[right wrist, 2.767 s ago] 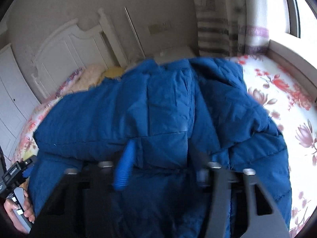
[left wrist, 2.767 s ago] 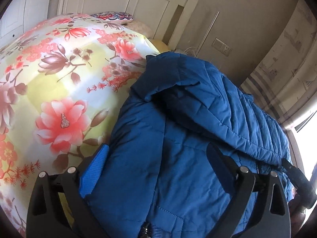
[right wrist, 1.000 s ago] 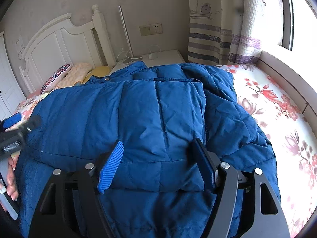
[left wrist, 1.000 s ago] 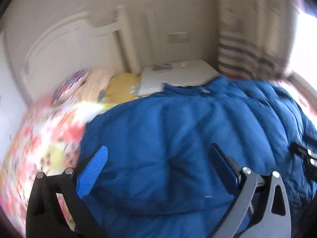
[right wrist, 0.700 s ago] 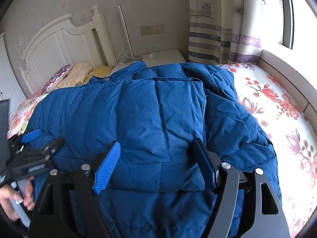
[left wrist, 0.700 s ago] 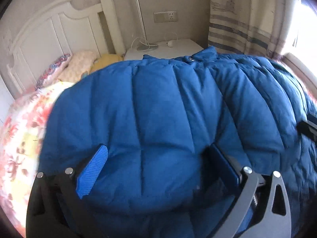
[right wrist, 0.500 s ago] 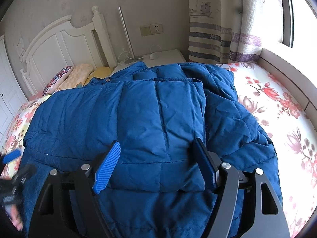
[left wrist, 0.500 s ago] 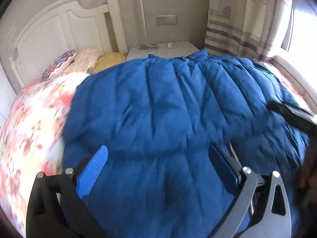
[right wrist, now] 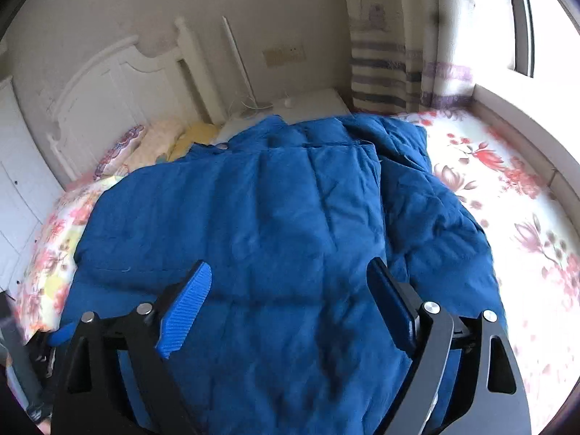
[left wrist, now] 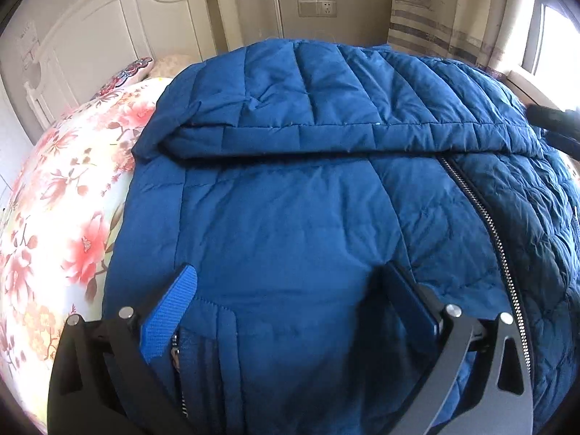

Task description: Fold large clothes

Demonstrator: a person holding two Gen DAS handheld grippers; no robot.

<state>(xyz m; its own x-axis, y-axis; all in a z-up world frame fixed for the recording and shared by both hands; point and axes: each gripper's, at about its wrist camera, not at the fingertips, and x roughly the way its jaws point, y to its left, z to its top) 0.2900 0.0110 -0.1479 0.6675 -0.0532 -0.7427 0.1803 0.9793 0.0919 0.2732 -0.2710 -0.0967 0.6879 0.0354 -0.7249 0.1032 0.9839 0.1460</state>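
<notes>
Place: a home bedroom.
Bed: white panelled headboard [right wrist: 119, 83], floral bedsheet [right wrist: 514, 210], pillows [right wrist: 152, 145] stacked against the headboard.
Beside it: white nightstand [right wrist: 311, 105], wall socket [left wrist: 317, 8] above.
Window side: striped curtain [right wrist: 391, 69], daylight pouring in.

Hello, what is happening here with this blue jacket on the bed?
A person with a gripper in each hand is folding a blue jacket spread on a floral bed. One part is already folded across the top, and the zipper shows on the right. The left gripper and right gripper are both open above the jacket, gripping nothing.
</notes>
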